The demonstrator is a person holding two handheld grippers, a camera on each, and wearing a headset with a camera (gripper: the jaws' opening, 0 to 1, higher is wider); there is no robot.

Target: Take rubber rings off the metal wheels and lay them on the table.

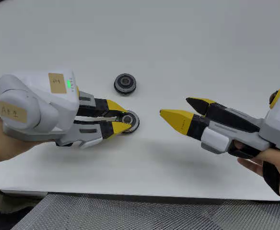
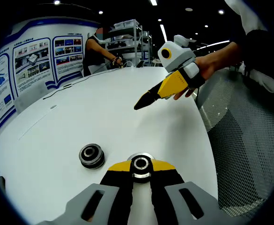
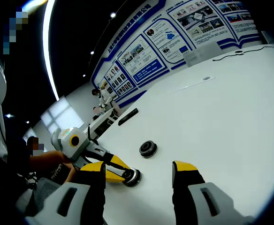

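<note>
Held wheel [image 1: 129, 120]: small round metal wheel with a silvery hub, a dark centre hole and a dark outer band. It sits on the counter [image 1: 188, 48], pinched between the yellow tips of the left tongs [image 1: 125, 117].
Free wheel [image 1: 125, 84]: same make, lying flat with its hub face up, nothing touching it. In the head view it lies near the held wheel, beyond it and slightly left, apart from it.
Rubber rings [image 1: 116, 85]: the dark bands look seated on both wheels, though the view is too coarse to be sure.
</note>
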